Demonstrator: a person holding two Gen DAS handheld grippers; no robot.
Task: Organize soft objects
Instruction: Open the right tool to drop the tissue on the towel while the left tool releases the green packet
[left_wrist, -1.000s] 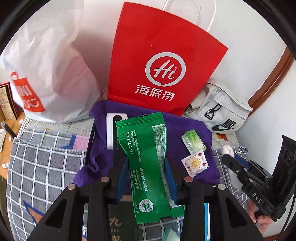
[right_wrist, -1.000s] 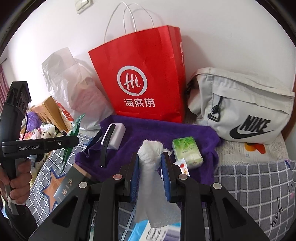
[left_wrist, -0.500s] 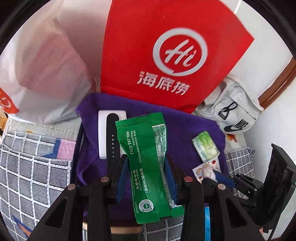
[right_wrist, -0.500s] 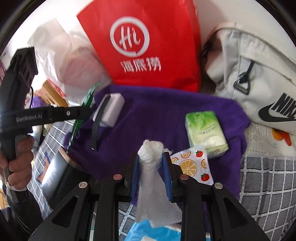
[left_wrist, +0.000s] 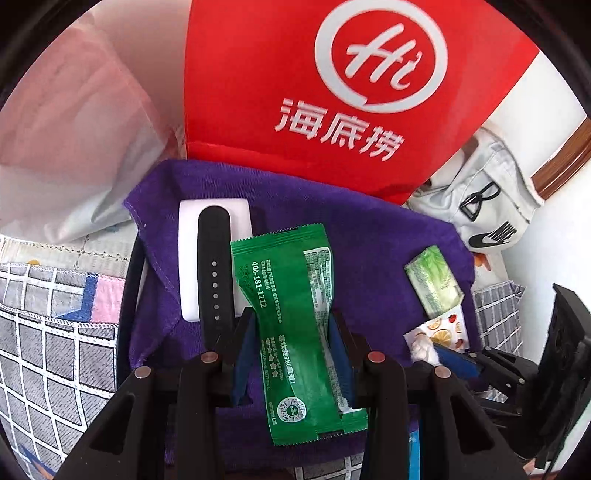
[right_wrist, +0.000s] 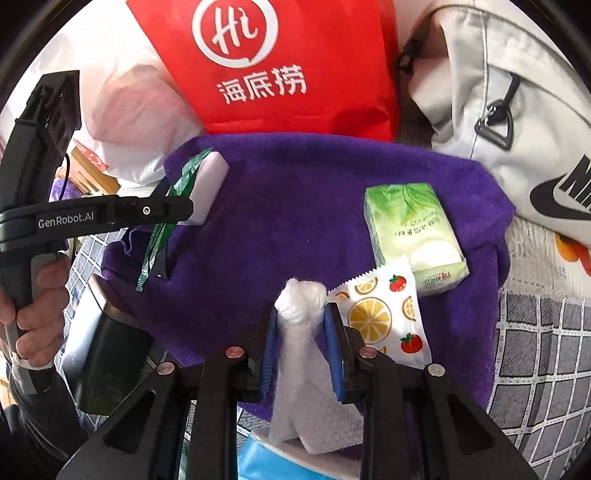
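A: Left gripper (left_wrist: 291, 332) first: clamped narrow on the green sachet (left_wrist: 291, 314), top end standing clear above the fingertips, bottom end hanging below. Poised over the purple towel (left_wrist: 369, 266), just right of the white power bank (left_wrist: 243, 221) with the black strap (left_wrist: 214, 266) lying across it.

B: Right gripper (right_wrist: 301, 325): pinched on a twisted white tissue (right_wrist: 299, 302), loose tail trailing down toward something blue at the bottom edge. Low over the near part of the towel, tip touching or nearly touching the fruit-print packet (right_wrist: 384, 314).

A: For a clean set-down, probably best to lower until the sachet lies flat on the cloth, then release slowly. Slippery film, likely to slide if dropped from height. Same for the tissue: light, apt to cling to a pad, so worth opening fully before lifting away.

B: Open room: broad bare purple between power bank and green tissue pack (right_wrist: 410, 229). Tissue pack and fruit packet overlapping at one corner, crowding the right side.

A: Edges: red paper bag (left_wrist: 332, 92) hard against the towel's far edge, grey Nike pouch (right_wrist: 517, 122) at far right, white plastic bag (left_wrist: 74, 140) at far left. No way through at the back; retreat only toward the checked bedding (left_wrist: 55, 332).

B: Also a dark box (right_wrist: 103, 350) just off the towel's near-left corner, under the left gripper's handle. Worth avoiding when pulling back.
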